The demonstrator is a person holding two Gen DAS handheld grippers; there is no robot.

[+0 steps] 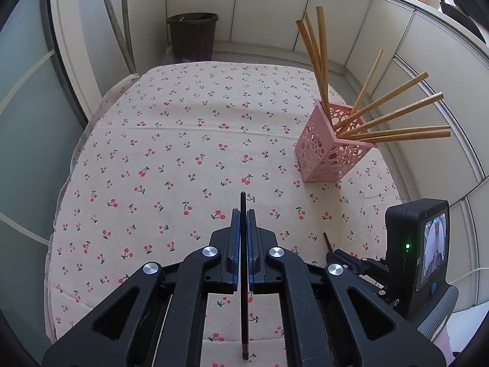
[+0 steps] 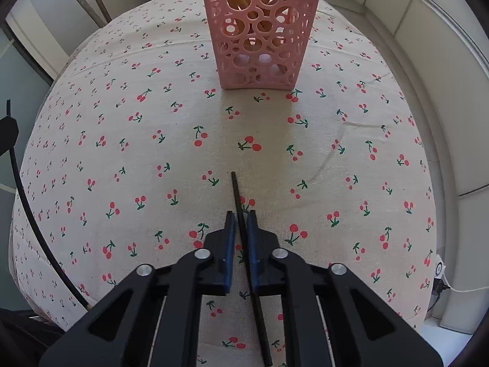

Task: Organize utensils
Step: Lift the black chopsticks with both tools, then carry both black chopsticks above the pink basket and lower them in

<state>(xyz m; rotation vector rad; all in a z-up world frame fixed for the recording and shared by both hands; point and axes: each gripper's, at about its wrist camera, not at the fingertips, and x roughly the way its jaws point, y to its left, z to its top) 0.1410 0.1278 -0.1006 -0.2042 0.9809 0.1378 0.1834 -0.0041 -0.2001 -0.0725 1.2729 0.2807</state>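
While my left gripper (image 1: pixel 243 214) is clamping one black chopstick (image 1: pixel 243 275) between its blue pads, with the jaws drawn in until only the stick's width is separating them, my right gripper (image 2: pixel 241 215) is pinching a second black chopstick (image 2: pixel 249 263) the same way. The left one is running straight along the fingers and poking out a little past the tips. The right one is lying at a slight slant across the pads, its thin tip reaching forward and left over the cloth.

Both grippers are hovering above the cherry-print tablecloth (image 1: pixel 171 165). In the left view my right gripper is showing low at the right edge, with its camera screen glowing.

Farther ahead, the pink perforated holder (image 2: pixel 258 39) is standing upright on the cloth, directly in front of the right gripper and off to the right of the left one. Several wooden chopsticks (image 1: pixel 382 116) are leaning out of it, fanning in different directions.

Beyond the table, a dark bucket (image 1: pixel 193 35) is sitting by the white cabinets.
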